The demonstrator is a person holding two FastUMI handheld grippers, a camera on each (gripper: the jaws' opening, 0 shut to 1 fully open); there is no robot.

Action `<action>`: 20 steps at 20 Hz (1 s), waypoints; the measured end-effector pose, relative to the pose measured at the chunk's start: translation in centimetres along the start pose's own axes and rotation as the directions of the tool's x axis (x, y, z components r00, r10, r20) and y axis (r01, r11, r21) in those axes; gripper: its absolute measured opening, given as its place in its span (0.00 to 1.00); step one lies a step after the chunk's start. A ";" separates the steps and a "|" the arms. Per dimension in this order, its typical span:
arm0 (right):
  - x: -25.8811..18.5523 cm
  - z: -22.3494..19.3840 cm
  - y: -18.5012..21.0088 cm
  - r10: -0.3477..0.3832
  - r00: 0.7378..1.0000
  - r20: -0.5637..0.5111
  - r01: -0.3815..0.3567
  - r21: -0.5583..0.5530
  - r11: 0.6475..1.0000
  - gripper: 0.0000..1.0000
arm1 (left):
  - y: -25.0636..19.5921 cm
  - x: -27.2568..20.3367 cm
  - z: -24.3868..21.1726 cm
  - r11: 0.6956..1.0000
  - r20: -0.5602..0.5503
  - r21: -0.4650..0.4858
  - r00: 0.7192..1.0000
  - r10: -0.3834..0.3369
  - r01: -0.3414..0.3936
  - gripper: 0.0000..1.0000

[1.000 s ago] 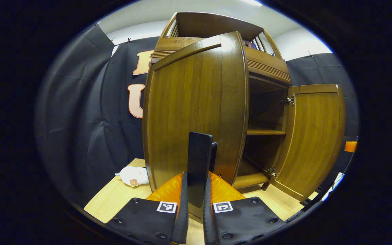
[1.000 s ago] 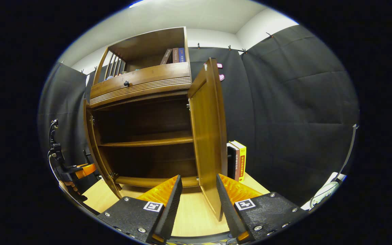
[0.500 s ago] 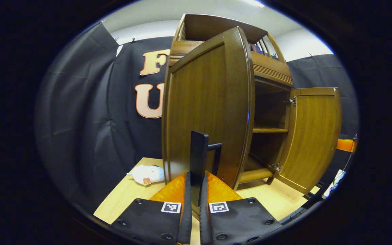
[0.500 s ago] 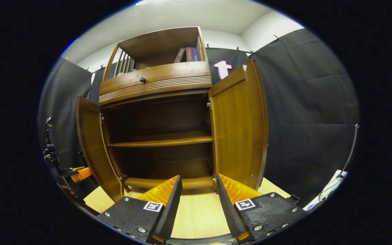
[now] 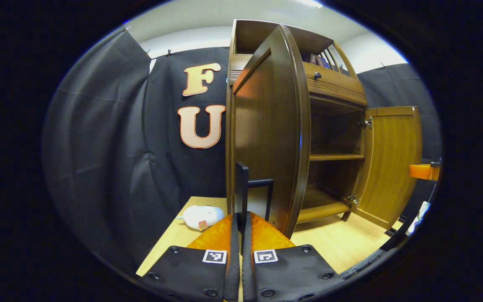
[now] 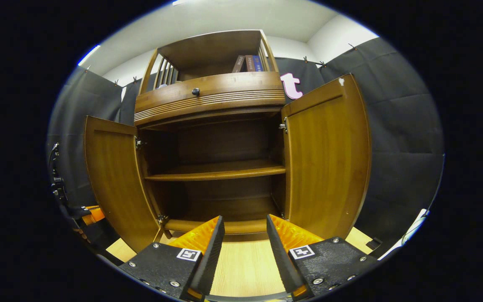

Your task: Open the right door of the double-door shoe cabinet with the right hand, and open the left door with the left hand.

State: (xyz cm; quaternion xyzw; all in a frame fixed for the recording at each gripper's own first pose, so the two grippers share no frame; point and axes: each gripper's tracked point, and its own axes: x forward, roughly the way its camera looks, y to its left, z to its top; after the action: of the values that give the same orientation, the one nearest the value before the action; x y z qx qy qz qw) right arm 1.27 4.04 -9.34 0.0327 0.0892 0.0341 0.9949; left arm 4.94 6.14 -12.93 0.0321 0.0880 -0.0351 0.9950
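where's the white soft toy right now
In the left gripper view the white soft toy lies on the wooden floor, low and left of the open left door, near the black cloth wall.

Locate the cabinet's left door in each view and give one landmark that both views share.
Left gripper view: the left door stands at centre, seen nearly edge-on, its handle pinched in the left tongs.
Right gripper view: the left door stands at the left, swung wide, beyond the open right tongs.
Shared landmark: the middle shelf inside the cabinet.

Black cloth walls [image 5: 111, 138], white ceiling [image 6: 224, 19], pale wooden table [image 6: 245, 264], white plush toy [image 5: 199, 217] lying on it
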 end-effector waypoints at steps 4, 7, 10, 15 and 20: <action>0.7 -0.8 1.5 0.025 1.000 -0.012 -0.025 -0.007 1.000 0.62 | 2.2 0.0 0.0 1.000 -0.009 -0.027 1.000 0.008 -0.008 0.10; 1.3 -1.0 2.4 0.042 0.999 -0.019 -0.042 -0.004 0.999 0.63 | 3.7 0.0 0.0 0.999 -0.016 -0.034 1.000 0.020 -0.020 0.10; 1.4 -1.2 2.6 0.051 0.998 -0.022 -0.051 -0.006 0.999 0.62 | 4.2 0.0 0.0 0.998 -0.015 -0.052 1.000 0.016 -0.016 0.09; 1.6 -1.1 3.0 0.056 0.998 -0.024 -0.057 -0.007 0.998 0.63 | 5.2 -0.2 0.3 1.000 -0.012 -0.022 1.000 0.013 -0.014 0.07; 1.6 -0.9 2.8 0.055 0.998 -0.020 -0.055 -0.009 0.998 0.62 | 7.3 -1.1 0.3 0.999 -0.013 -0.019 0.999 0.050 -0.051 0.08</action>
State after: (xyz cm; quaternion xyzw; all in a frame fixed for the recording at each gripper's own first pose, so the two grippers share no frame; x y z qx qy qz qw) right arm 2.46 6.97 -10.29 0.0302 0.0981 0.0621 0.9928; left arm 4.48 13.46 -12.04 0.0251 0.0937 -0.0089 0.9952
